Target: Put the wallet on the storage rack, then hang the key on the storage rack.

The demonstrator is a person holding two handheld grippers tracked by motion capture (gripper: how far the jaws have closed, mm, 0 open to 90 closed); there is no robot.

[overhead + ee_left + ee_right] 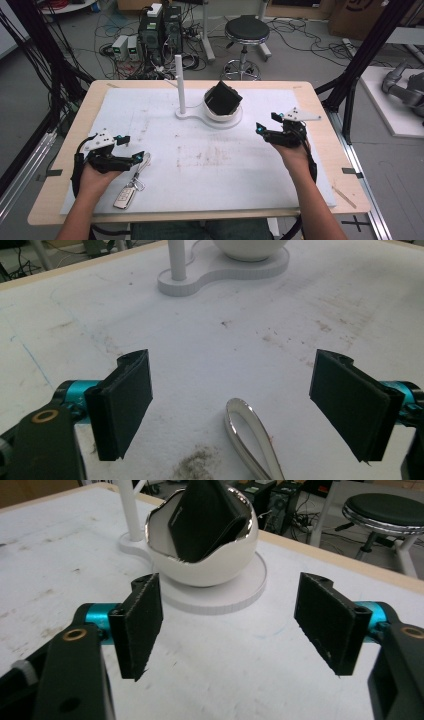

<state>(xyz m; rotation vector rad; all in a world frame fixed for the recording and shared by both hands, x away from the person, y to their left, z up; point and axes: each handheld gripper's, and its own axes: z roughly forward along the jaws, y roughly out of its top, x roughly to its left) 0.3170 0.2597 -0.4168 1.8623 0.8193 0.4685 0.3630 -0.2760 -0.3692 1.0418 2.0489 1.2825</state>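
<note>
Keys [131, 187] lie at the near edge of the surface [210, 165], right by the left gripper [131, 150], whose jaws gape wide around the silver loop [250, 440], maybe to grab it. Across the surface, the right gripper [267, 127] is wide too, pointing at the egg-shaped bowl [205, 555] holding a black wallet [205, 517].

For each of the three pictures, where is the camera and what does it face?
High view: above the person's side, looking down the table; both forearms, left gripper, right gripper.
Left gripper view: on that gripper, facing the metal loop.
Right gripper view: facing the egg-shaped bowl.
Shared: white stand.
</note>
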